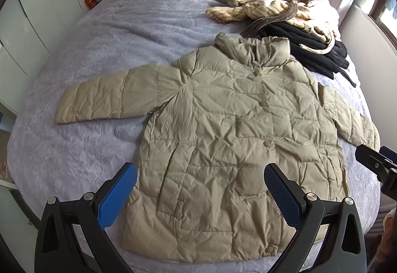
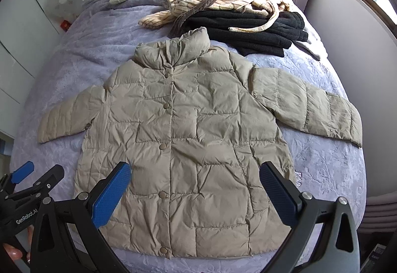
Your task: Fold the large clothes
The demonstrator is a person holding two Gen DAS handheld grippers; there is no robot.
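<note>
The jacket (image 1: pixel 223 129) lies flat on the bed (image 1: pixel 99 49), collar at 12 o'clock, hem nearest both grippers. The left gripper (image 1: pixel 201 196) and right gripper (image 2: pixel 196 193) hover spread wide, empty, each nearer its own sleeve.

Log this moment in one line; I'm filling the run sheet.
stage: pre-fold | khaki puffer jacket: flat on bed, buttoned, sleeves spread | left gripper: open, empty | right gripper: open, empty
</note>
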